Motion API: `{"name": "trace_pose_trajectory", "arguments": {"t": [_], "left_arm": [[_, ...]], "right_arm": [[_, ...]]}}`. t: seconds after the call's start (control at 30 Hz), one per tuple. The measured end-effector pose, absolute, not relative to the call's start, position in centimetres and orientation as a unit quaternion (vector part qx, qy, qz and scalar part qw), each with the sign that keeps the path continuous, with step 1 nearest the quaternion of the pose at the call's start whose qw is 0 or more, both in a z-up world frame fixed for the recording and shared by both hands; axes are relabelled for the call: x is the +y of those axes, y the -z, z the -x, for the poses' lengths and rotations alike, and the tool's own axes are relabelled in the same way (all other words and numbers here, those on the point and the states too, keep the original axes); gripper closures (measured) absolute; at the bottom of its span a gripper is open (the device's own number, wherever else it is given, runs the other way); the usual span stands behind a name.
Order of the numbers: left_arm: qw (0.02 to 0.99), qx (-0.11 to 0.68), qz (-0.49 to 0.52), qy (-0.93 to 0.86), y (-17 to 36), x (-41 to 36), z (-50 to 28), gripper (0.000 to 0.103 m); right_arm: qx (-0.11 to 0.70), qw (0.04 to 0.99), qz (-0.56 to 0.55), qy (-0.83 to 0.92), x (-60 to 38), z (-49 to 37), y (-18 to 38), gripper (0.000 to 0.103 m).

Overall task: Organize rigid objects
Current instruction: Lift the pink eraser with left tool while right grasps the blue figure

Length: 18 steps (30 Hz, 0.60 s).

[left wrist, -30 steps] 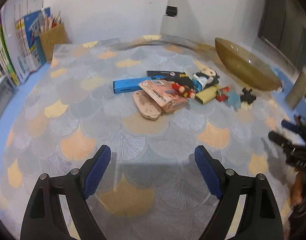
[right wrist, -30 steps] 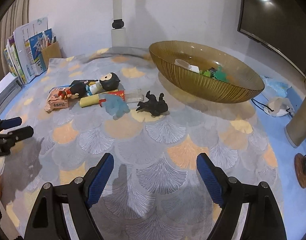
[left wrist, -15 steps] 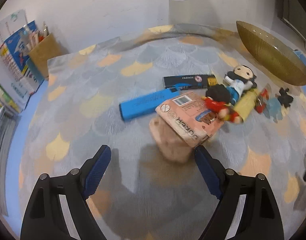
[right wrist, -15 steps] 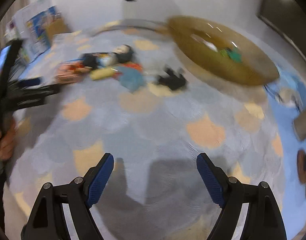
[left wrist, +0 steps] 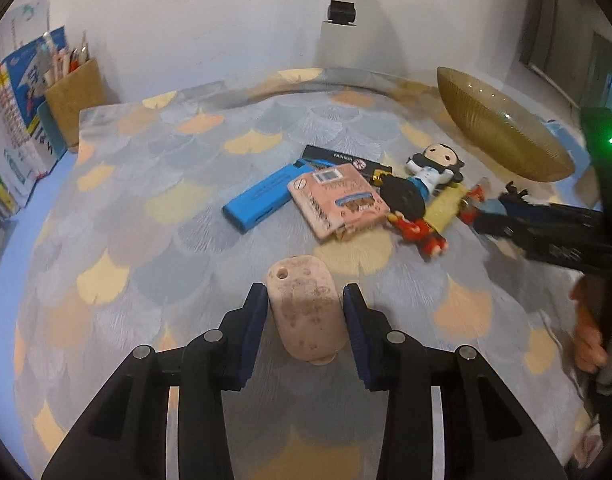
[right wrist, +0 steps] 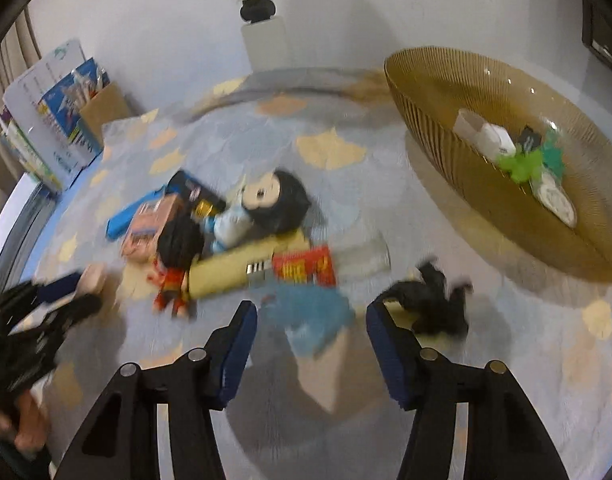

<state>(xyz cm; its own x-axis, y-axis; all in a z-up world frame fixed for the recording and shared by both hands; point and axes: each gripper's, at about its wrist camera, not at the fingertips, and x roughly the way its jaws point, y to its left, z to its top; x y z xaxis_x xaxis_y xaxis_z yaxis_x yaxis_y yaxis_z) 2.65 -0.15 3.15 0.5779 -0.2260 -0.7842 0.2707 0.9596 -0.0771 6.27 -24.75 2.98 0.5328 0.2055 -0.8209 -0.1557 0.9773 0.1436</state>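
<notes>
My left gripper is closing on a pale pink oblong case with a hole at its far end, and both blue pads touch its sides. Beyond it lies a pile: a blue box, a pink carton, a black-haired doll, a red figure and a yellow tube. My right gripper is closing over a blue toy that lies between its pads with gaps at both sides; the view is blurred. A black toy lies just right of it.
An amber ribbed bowl stands at the back right, holding a white item and a green toy. A cardboard pen holder and upright books line the back left. The patterned cloth covers the table.
Both grippers have moved in to the pile and their jaws have narrowed. The left one now has the pink case between its pads; the right one is over the blue toy.
</notes>
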Motion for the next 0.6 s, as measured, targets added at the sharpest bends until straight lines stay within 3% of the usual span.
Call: {"name": "trace_pose_trajectory", "arguments": {"t": [0.23,0.33,0.37,0.4,0.53,0.6], "left_arm": [[0.876,0.451,-0.020,0.168,-2.0,-0.2,-1.1,0.066],[0.877,0.447,-0.040,0.169,-1.9,-1.0,-0.5,0.048],[0.878,0.449,-0.051,0.160,-1.8,-1.3,-0.5,0.033],[0.878,0.450,-0.059,0.151,-1.8,-1.4,-0.5,0.028],[0.880,0.452,-0.068,0.130,-1.6,-1.5,-0.8,0.027],[0.881,0.452,-0.061,0.125,-1.6,-1.4,-1.1,0.027]], "right_arm": [[0.447,0.881,0.015,-0.157,-23.3,-1.3,-4.5,0.060],[0.450,0.880,0.037,-0.148,-23.5,1.1,-4.4,0.059],[0.452,0.879,0.043,-0.143,-23.5,1.5,-4.1,0.059],[0.455,0.878,0.043,-0.143,-23.6,1.7,-3.7,0.060],[0.468,0.871,0.042,-0.142,-23.5,1.5,-2.9,0.057],[0.473,0.869,0.039,-0.139,-23.7,1.4,-2.8,0.043]]}}
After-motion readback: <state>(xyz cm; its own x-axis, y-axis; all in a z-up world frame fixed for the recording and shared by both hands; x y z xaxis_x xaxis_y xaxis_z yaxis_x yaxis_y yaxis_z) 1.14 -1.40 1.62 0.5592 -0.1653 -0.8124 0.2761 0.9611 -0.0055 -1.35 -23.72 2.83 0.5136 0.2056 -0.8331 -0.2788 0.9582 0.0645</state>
